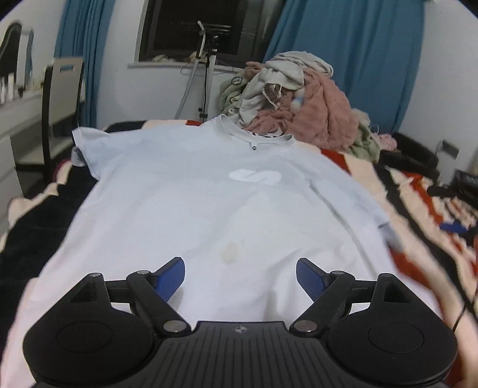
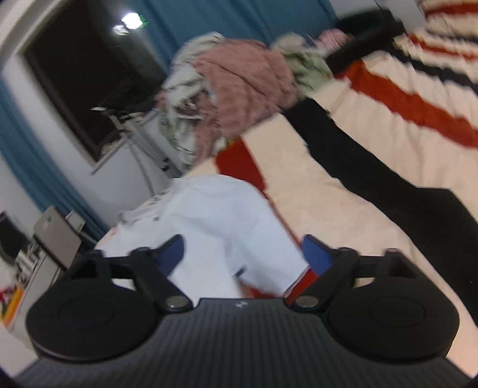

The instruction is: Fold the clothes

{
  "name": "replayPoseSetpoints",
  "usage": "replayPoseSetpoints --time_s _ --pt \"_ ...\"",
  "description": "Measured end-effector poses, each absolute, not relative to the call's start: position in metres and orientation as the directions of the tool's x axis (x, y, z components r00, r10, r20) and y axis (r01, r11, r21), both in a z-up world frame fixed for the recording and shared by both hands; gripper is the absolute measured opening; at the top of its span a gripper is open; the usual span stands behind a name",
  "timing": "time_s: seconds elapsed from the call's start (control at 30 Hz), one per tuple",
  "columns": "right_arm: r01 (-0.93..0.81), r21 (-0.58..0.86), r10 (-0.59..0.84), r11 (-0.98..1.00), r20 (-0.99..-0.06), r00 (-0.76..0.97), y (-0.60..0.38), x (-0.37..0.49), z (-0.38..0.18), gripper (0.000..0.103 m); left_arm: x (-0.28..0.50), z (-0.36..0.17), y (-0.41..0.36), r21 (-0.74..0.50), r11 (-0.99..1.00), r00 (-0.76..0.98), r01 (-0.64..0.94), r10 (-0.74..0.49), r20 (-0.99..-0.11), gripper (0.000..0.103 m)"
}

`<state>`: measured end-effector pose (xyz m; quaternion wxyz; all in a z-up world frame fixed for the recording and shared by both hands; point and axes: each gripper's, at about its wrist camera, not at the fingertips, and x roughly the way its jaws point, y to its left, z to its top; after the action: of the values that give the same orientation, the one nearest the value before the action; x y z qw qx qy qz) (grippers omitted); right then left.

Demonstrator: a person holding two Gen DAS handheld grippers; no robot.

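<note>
1. You are holding the left gripper (image 1: 240, 276) low over the lower part of a pale blue T-shirt (image 1: 209, 203), with its blue-padded fingers (image 1: 170, 277) spread wide apart and nothing between them.
2. The T-shirt is lying flat and face up on the bed, its collar (image 1: 257, 137) pointing away from you toward the window (image 1: 194, 27), both short sleeves spread out to the sides, and a white logo (image 1: 255, 176) showing on the chest.
3. The bed is wearing a striped blanket (image 1: 418, 191) in cream, red and black, showing around the shirt on both sides.
4. A pile of unfolded clothes (image 1: 298, 101), pink, grey and pale green, is sitting on the bed just beyond the collar.
5. Blue curtains (image 1: 358, 59) are hanging on either side of the dark window, a tripod stand (image 1: 207, 71) is standing below it, and a chair (image 1: 62, 98) is standing at the left by a white desk.
6. You are tilting the right gripper (image 2: 243, 253) over one sleeve (image 2: 227, 226) of the shirt, its fingers also gaping and empty; this view is blurred.
</note>
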<state>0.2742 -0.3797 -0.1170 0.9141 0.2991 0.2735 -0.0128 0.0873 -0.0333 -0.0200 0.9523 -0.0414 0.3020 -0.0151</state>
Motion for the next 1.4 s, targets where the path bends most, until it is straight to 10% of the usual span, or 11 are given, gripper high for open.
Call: replayPoseSetpoints --time_s 0.73,1.13,1.4 --pt "0.150 0.529 0.238 0.835 -0.593 0.769 -0.368 0.354 -0.191 0.014 0.132 -0.076 -0.014 -0.191 0.981 0.782 0.018 -0.133 -0.608 0.084" --pt "0.219 -0.173 -0.271 0.960 -0.389 0.881 -0.351 0.407 -0.116 0.011 0.129 -0.077 -0.014 -0.222 0.974 0.793 0.050 -0.173 -0.584 0.084" --pt "0.204 -0.163 -0.259 0.965 -0.488 0.834 -0.364 0.457 -0.176 0.013 0.146 -0.090 -0.014 -0.217 0.974 0.789 0.066 -0.184 -0.587 0.084"
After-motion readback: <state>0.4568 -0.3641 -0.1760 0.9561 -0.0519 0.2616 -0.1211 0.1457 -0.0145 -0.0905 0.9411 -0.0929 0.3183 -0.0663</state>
